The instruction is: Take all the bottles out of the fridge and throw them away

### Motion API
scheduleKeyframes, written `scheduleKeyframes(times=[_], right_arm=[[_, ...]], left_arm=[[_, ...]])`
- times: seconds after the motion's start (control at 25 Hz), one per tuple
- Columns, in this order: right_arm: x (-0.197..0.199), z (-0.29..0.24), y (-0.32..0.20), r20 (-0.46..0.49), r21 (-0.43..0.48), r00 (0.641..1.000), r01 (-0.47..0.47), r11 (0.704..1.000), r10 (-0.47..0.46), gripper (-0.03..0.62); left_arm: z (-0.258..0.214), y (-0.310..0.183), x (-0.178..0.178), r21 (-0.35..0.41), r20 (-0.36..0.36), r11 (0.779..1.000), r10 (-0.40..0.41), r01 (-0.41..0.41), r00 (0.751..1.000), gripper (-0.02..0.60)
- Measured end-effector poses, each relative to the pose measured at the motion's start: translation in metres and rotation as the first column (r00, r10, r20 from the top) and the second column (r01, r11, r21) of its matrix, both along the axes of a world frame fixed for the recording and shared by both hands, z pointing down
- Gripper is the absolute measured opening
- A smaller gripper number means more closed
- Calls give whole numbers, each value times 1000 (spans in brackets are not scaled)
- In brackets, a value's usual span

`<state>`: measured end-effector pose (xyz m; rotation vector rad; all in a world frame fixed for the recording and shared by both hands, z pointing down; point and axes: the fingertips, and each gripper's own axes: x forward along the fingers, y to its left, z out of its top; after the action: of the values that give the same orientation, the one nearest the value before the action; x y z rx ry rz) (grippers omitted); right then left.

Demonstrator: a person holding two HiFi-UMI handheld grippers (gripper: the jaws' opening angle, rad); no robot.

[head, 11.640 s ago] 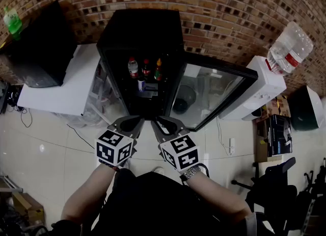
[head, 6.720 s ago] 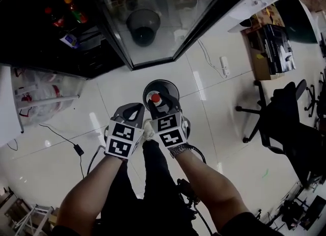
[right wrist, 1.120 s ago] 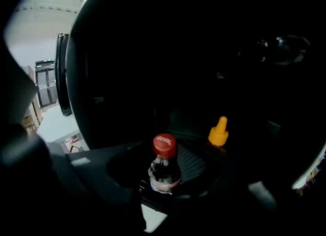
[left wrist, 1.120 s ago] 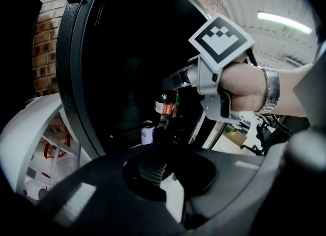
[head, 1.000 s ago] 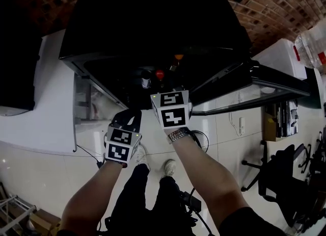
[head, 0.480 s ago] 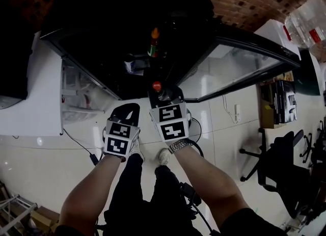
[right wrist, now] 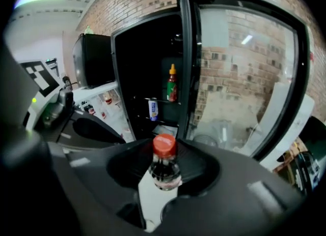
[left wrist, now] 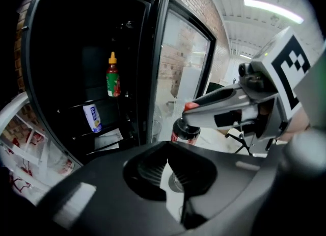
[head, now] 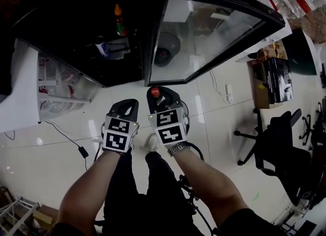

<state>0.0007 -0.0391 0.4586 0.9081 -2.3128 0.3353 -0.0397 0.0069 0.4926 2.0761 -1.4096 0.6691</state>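
Note:
My right gripper (head: 159, 96) is shut on a dark soda bottle (right wrist: 165, 166) with a red cap (head: 155, 92) and holds it upright over the floor, just in front of the open black fridge (head: 76, 31). The same bottle (left wrist: 186, 130) shows in the left gripper view, clamped in the right gripper (left wrist: 229, 107). My left gripper (head: 126, 108) hangs beside it on the left, jaws together and empty. On a fridge shelf stands a red sauce bottle (head: 118, 22) with an orange tip (left wrist: 113, 77) (right wrist: 172, 84). A small white-and-blue container (head: 102, 47) (left wrist: 92, 118) (right wrist: 153, 110) sits on a lower shelf.
The fridge's glass door (head: 214, 31) stands open to the right, and a dark round bin (head: 164, 52) shows through it. A white shelf unit (head: 46, 87) stands left of the fridge. A cable (head: 66, 138) lies on the tiled floor; office chairs (head: 277, 143) stand at the right.
The right gripper has drawn the red-capped bottle out of the fridge and back toward me. The view has swung down and right, onto the glass door and floor. The left gripper stays alongside.

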Motion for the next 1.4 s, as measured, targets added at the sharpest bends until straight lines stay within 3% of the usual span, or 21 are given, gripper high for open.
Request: scheduleKeyframes(times=[0.36,0.68,1.04,1.4], right_arm=[[94,70,32,-81,-100,995,-69,993,61,137],[147,143,44,-135,-193,978,-182,964,158,137],[173,222,54,-179,-253,948,-304,919,264,137],[184,288,63,-220,-303,929,-355,885,297,137]], left_arm=[[46,11,84,-66,-8,992,103,-104,995,3],[97,10,133,-133,-32,965,225,-227,974,3],[155,17,150,-187,-58,928,318,-323,946,3],[202,33,170,-231,-94,888,386,-397,918,3]])
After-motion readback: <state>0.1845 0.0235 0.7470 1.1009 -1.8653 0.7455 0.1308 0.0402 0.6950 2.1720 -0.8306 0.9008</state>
